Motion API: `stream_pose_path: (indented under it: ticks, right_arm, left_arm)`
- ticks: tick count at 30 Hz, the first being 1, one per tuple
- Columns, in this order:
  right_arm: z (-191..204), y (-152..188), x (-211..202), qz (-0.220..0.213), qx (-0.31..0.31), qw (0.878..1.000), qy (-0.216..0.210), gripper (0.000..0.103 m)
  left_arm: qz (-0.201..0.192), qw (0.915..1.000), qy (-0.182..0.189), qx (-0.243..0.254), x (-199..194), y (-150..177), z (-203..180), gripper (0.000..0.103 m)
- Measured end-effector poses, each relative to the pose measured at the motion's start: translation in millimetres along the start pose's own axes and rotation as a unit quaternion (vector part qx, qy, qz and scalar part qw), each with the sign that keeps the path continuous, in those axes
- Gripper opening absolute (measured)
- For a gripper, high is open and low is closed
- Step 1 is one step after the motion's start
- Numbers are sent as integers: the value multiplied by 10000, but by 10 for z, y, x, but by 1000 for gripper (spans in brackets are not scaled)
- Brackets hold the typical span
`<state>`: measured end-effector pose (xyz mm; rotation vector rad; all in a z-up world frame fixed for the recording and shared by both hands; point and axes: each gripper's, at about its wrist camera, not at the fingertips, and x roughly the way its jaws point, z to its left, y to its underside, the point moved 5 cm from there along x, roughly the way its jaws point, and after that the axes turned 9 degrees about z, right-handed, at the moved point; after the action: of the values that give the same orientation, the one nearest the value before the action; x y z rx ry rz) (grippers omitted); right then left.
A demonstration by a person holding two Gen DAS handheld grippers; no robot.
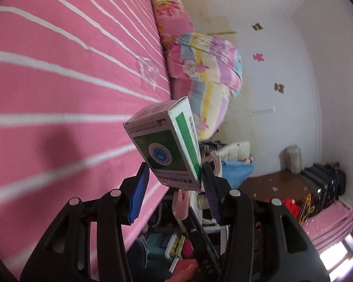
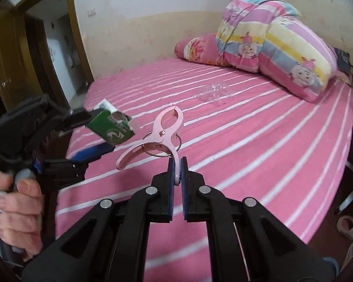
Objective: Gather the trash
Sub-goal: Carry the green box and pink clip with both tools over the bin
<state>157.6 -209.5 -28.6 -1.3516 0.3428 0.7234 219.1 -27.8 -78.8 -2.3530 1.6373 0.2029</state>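
My left gripper (image 1: 175, 174) is shut on a green and white carton (image 1: 167, 145), held in the air beside the pink striped bed (image 1: 58, 82). In the right wrist view the left gripper (image 2: 100, 132) shows at the left with the carton (image 2: 110, 130). My right gripper (image 2: 177, 164) is shut on one handle of a pink clothes clip (image 2: 162, 134), which sticks up and forward over the bed (image 2: 247, 152); a metal ring (image 2: 153, 151) hangs on the clip. A crumpled clear plastic wrapper (image 2: 211, 94) (image 1: 148, 70) lies on the bed. A small white and green packet (image 2: 103, 105) lies near the bed's far left edge.
A folded striped quilt (image 2: 282, 47) and a pink pillow (image 2: 197, 47) fill the head of the bed. A person's hand (image 2: 16, 199) grips the left tool. An open doorway (image 2: 47, 47) is at the left. Dark suitcases (image 1: 322, 188) and cluttered shelves (image 1: 176, 246) stand beside the bed.
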Motion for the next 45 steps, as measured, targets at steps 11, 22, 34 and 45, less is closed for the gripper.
stream_pose_path:
  ticks: [11, 22, 34, 45]
  right_arm:
    - [-309, 308, -1373, -516, 342, 9977, 265, 6]
    - [-1015, 936, -2247, -634, 847, 9888, 1055, 6]
    - [-1760, 1646, -2619, -389, 1399, 9756, 1644, 6]
    - [-2316, 2270, -2598, 103, 1857, 9623, 1984, 6]
  left_arm:
    - [542, 9953, 413, 683, 29, 1072, -1076, 45]
    - [1696, 9806, 399, 898, 865, 2142, -1378, 45]
    - [2697, 9575, -16, 1021, 1820, 2844, -1271, 45]
    - [3631, 9250, -541, 975, 2661, 3491, -908, 45]
